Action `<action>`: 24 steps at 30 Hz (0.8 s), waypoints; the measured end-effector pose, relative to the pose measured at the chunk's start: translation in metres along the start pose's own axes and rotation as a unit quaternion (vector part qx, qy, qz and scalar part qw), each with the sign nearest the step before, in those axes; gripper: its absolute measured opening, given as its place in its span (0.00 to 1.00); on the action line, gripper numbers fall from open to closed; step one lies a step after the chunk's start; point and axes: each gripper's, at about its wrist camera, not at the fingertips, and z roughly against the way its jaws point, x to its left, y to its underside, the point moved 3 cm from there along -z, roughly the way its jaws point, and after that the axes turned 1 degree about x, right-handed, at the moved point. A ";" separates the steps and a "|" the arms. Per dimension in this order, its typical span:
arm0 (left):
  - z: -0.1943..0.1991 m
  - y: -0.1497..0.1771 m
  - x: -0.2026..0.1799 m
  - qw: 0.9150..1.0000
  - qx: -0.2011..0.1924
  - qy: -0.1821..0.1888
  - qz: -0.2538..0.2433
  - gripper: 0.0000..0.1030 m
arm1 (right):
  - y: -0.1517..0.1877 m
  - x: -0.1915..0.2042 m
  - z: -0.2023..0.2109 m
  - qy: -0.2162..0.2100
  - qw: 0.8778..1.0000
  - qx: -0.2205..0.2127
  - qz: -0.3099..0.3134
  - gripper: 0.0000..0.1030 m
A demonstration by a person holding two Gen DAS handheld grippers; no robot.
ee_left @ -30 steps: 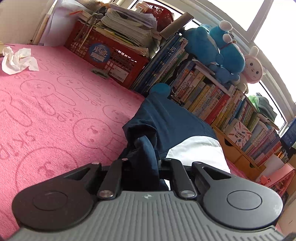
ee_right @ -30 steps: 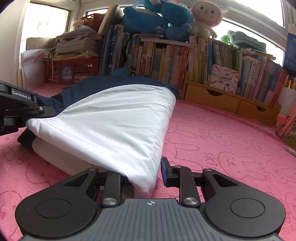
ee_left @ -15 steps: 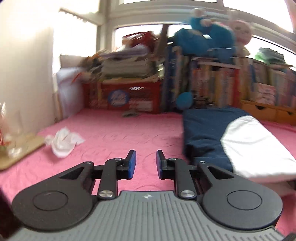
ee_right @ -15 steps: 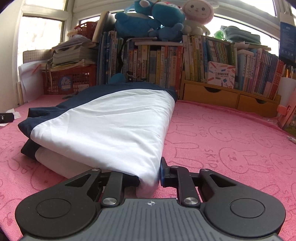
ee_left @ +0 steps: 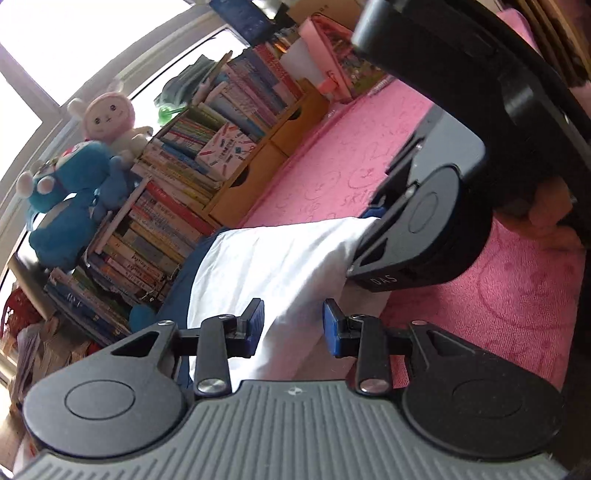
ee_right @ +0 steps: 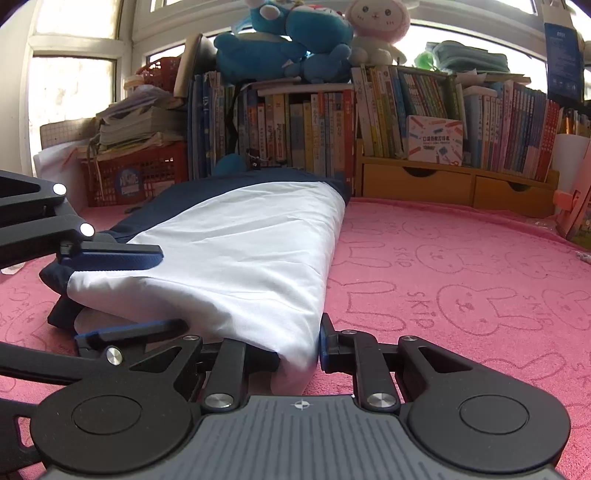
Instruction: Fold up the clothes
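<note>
The white and blue shirt (ee_right: pixel 236 251) lies folded on the pink blanket (ee_right: pixel 461 280), in front of the books (ee_right: pixel 303 125). The fold could fall open if the right gripper (ee_right: pixel 295 356) lets go too soon, because it pinches the near corner of the shirt. The left gripper (ee_left: pixel 291 326) is opening its fingers. One finger is over the near edge of the shirt and one is under it, not squeezing yet. It could grab only the top layer.

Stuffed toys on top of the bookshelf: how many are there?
3 that I can make out: two blue stuffed toys bunched together at the left, and a pink bunny right beside them. The blue ones overlap, so another could be hidden.
</note>
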 end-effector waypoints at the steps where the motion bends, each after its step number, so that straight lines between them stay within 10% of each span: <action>1: -0.001 0.002 -0.005 1.000 0.001 0.003 -0.023 0.33 | 0.000 0.000 0.000 -0.001 1.000 0.000 -0.002 0.19; 5: -0.010 0.007 -0.018 0.997 0.012 -0.002 -0.080 0.39 | 0.000 -0.001 0.000 -0.002 1.000 0.000 -0.004 0.19; 9: -0.020 0.008 -0.008 0.997 0.040 -0.031 -0.050 0.06 | 0.000 -0.002 0.001 -0.001 1.000 -0.002 -0.008 0.20; 24: 0.007 0.080 0.037 0.975 0.184 -0.080 0.093 0.08 | -0.001 -0.002 0.000 -0.003 1.000 -0.001 -0.003 0.22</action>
